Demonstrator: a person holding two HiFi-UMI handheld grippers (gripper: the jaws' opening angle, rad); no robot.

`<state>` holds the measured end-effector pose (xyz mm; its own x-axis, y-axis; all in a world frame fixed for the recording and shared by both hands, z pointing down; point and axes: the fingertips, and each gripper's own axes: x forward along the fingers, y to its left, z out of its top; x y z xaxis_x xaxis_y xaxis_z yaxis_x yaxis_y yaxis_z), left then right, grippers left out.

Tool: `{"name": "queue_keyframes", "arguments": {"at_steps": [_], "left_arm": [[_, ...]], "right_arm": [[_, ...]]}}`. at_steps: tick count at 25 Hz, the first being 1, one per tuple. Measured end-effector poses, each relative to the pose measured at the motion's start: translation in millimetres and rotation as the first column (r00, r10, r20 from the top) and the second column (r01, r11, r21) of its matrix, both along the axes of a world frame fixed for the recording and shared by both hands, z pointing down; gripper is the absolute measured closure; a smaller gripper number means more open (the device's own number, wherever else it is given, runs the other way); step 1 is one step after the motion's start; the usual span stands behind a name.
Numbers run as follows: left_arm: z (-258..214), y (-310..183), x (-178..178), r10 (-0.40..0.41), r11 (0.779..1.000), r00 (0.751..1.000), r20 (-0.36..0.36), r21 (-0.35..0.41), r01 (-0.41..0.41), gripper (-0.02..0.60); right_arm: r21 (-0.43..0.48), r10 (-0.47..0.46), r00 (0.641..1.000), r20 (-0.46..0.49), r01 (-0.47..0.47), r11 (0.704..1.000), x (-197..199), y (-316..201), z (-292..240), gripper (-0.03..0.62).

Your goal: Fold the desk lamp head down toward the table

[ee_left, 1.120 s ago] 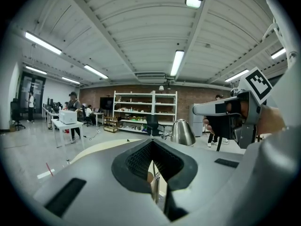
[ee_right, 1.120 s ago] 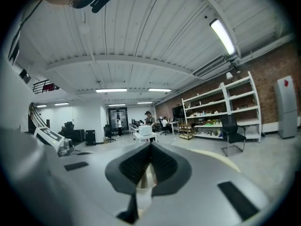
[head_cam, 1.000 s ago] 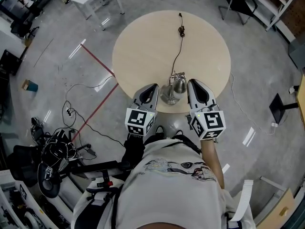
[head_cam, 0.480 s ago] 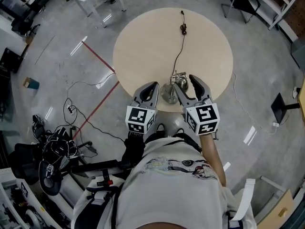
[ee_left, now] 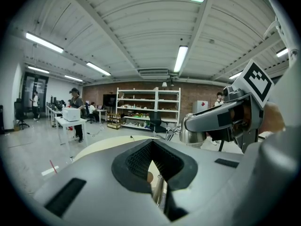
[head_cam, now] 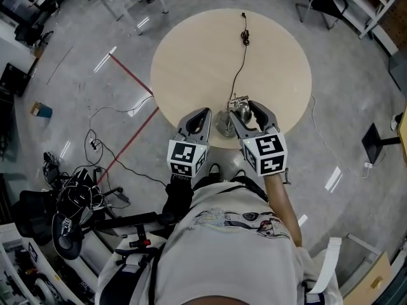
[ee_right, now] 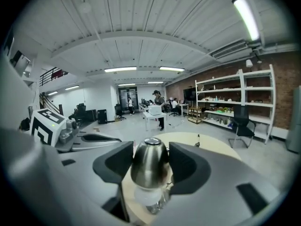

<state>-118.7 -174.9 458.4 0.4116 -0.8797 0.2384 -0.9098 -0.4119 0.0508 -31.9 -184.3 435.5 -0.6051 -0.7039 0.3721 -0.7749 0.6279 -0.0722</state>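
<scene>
A small metal desk lamp stands near the front edge of the round beige table [head_cam: 191, 56]. Its chrome head [head_cam: 241, 111] [ee_right: 149, 158] sits above the base [head_cam: 223, 128], with a white bulb [ee_right: 147, 195] showing below it. My right gripper [head_cam: 245, 113] [ee_right: 149, 169] is open; its jaws have just been opening and now stand on either side of the lamp head, very close to it. My left gripper [head_cam: 201, 117] [ee_left: 153, 174] is to the left of the base, shut on the lamp's thin metal stem [ee_left: 158, 197].
The lamp's black cable [head_cam: 238, 62] runs across the table to its far edge. On the floor are a red tape line [head_cam: 130, 75] to the left and loose cables and equipment [head_cam: 70, 202] at lower left. A chair [head_cam: 318, 2] stands beyond the table.
My right gripper has moved left and down from beside the lamp, and its jaws have opened around the lamp head. The left gripper has stayed put.
</scene>
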Motion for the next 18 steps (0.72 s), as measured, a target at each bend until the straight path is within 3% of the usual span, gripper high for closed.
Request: {"name": "queue_keyframes", "arguments": {"at_steps": [18], "left_arm": [[4, -2, 1, -0.008, 1.0, 1.0, -0.001, -0.012, 0.008, 0.581]], "right_arm": [[-0.001, -0.004, 1.0, 0.009, 0.004, 1.0, 6, 15, 4, 0.355]]}}
